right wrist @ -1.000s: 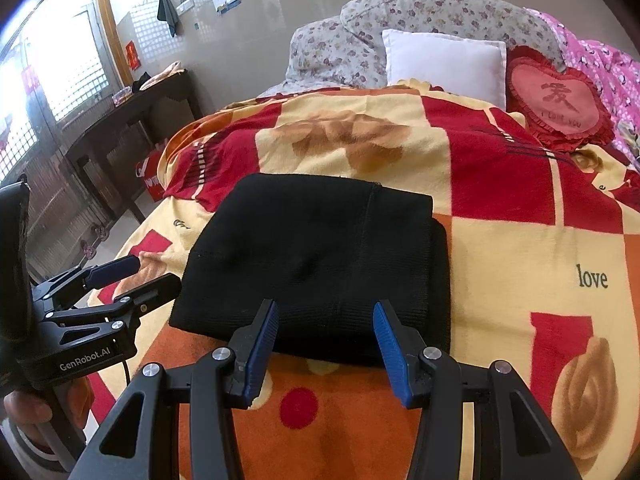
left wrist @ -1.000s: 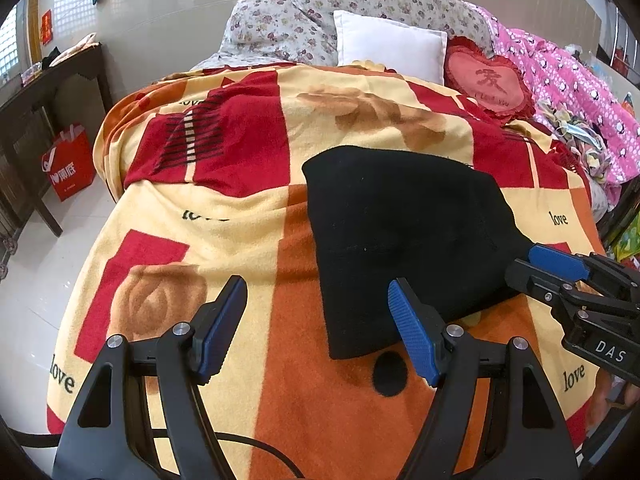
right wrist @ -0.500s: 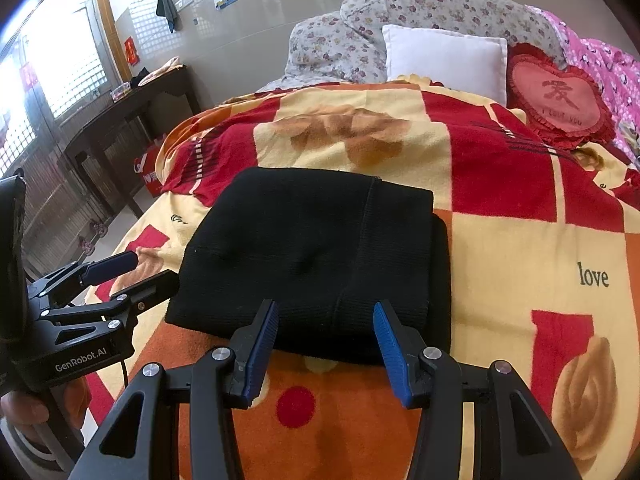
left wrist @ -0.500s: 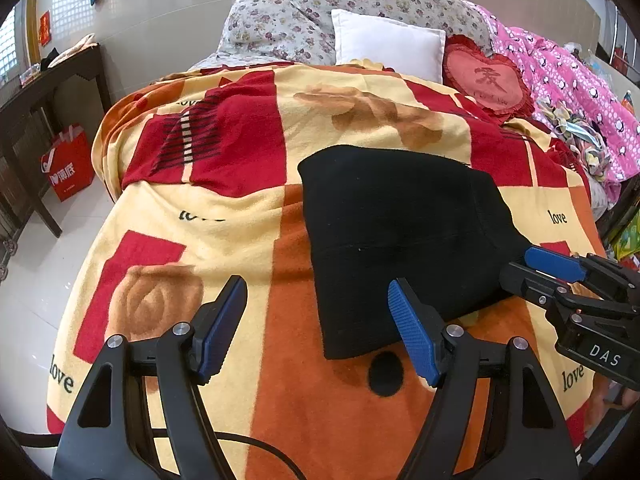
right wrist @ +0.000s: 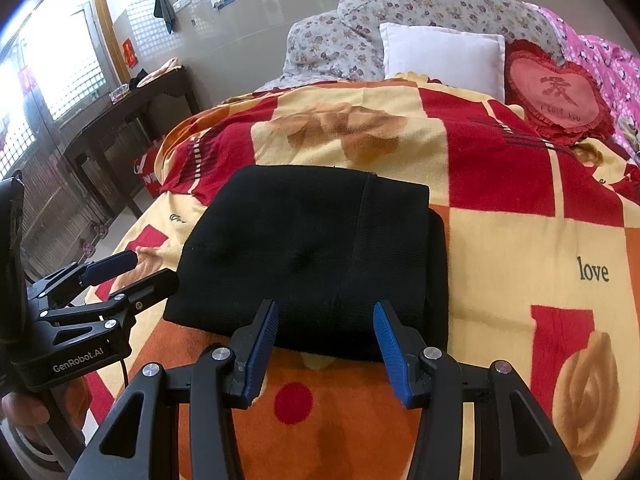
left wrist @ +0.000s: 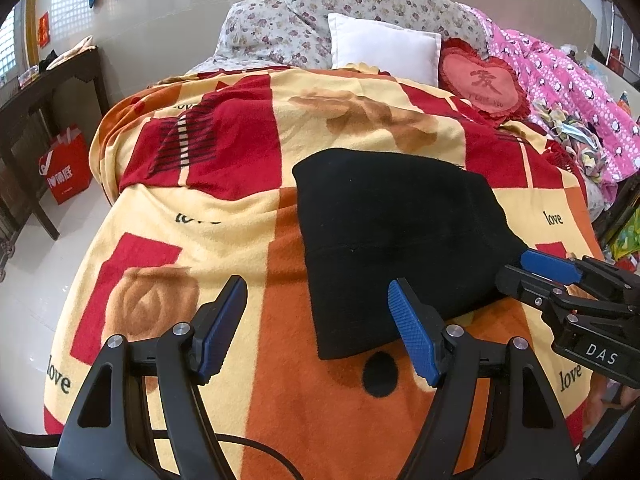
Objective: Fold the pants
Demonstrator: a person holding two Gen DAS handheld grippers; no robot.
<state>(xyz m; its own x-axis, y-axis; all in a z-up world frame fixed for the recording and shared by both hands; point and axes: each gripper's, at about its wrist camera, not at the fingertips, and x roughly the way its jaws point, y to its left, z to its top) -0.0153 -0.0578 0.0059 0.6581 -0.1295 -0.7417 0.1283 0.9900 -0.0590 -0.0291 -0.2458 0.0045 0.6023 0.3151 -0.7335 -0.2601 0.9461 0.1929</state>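
Note:
The black pants (left wrist: 392,232) lie folded into a compact rectangle on the patterned blanket (left wrist: 224,216); they also show in the right wrist view (right wrist: 316,256). My left gripper (left wrist: 316,328) is open and empty, just short of the pants' near left corner. It also shows in the right wrist view (right wrist: 132,272) at the pants' left edge. My right gripper (right wrist: 324,344) is open and empty at the pants' near edge. It also shows in the left wrist view (left wrist: 528,276) by the pants' right corner.
A white pillow (left wrist: 384,48), a red heart cushion (left wrist: 484,80) and floral pillows (left wrist: 340,12) lie at the bed's head. A pink quilt (left wrist: 572,96) lies along the right side. A dark wooden table (left wrist: 36,92) and a red bag (left wrist: 66,168) stand on the floor at the left.
Both grippers have drawn back slightly from the folded pants and stay open. The pants have not moved.

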